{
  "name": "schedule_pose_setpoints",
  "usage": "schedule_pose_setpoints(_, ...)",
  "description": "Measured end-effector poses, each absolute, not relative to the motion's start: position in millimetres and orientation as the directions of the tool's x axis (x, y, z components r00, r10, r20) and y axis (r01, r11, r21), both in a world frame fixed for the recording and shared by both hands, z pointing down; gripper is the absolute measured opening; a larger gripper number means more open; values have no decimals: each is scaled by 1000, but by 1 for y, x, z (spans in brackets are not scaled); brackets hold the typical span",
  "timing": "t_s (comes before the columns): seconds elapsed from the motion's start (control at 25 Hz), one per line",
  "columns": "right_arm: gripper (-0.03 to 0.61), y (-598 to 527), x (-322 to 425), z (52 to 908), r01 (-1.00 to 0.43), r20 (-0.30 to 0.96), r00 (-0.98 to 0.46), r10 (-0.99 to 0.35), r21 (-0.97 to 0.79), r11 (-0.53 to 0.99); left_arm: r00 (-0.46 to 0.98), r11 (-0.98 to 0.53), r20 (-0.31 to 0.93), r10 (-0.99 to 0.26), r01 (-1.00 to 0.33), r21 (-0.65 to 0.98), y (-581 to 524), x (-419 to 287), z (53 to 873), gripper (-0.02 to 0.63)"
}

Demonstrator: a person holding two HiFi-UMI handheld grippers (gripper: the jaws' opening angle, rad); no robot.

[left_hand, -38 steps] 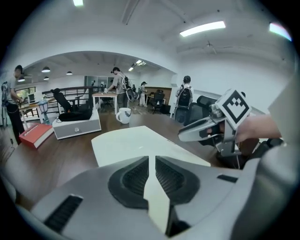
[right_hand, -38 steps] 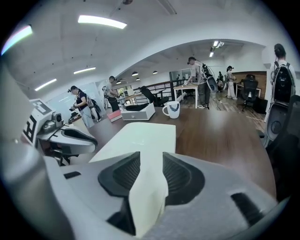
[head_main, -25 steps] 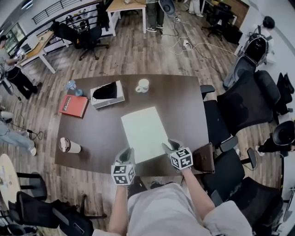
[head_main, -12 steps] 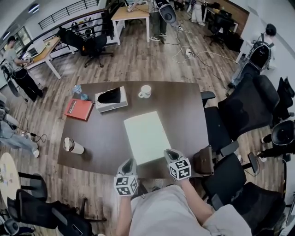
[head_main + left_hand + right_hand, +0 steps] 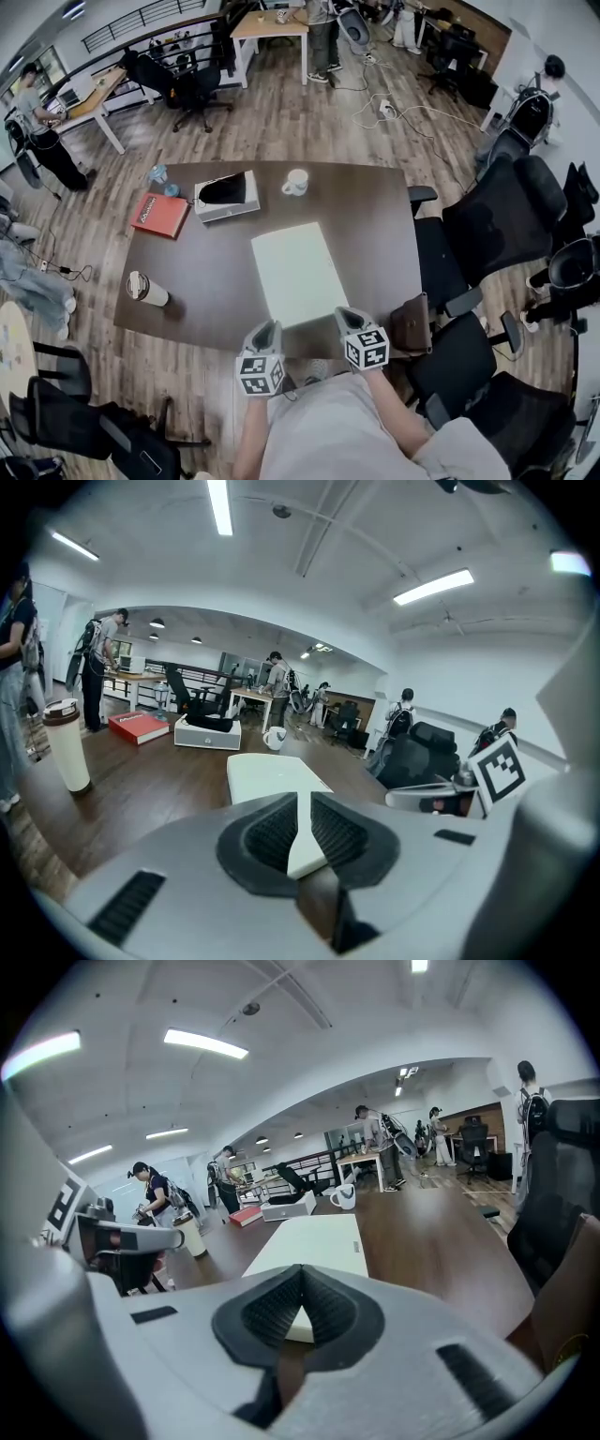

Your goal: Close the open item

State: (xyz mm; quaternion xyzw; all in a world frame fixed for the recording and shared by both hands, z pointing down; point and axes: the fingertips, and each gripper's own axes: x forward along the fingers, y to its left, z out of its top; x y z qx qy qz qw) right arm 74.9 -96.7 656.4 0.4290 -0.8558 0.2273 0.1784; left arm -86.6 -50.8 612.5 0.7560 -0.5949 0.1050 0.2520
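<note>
The white laptop [image 5: 293,272] lies flat just ahead of us, long side pointing away; our right gripper [image 5: 346,315] has its jaws squeezed together, empty; our left gripper [image 5: 266,328] has jaws slightly apart.

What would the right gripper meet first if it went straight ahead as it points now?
Probably the near edge of the flat white laptop just ahead of the right gripper, though depth is unclear.

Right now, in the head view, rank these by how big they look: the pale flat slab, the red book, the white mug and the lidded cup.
1. Pale flat slab
2. Red book
3. Lidded cup and white mug: too alike to rank.
</note>
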Motion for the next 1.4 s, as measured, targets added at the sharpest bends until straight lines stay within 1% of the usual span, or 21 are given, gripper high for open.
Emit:
schedule_pose_setpoints(1.16, 5, -95, 71, 660, -807, 503, -580, -641, -248, 536, 264, -161, 485, -834, -956, 244, -51, -90, 621, 38)
schedule_pose_setpoints(1.4, 5, -101, 68, 665, -799, 502, -591, -632, -253, 546, 279, -154, 473, -836, -946, 287, -59, -90, 623, 38)
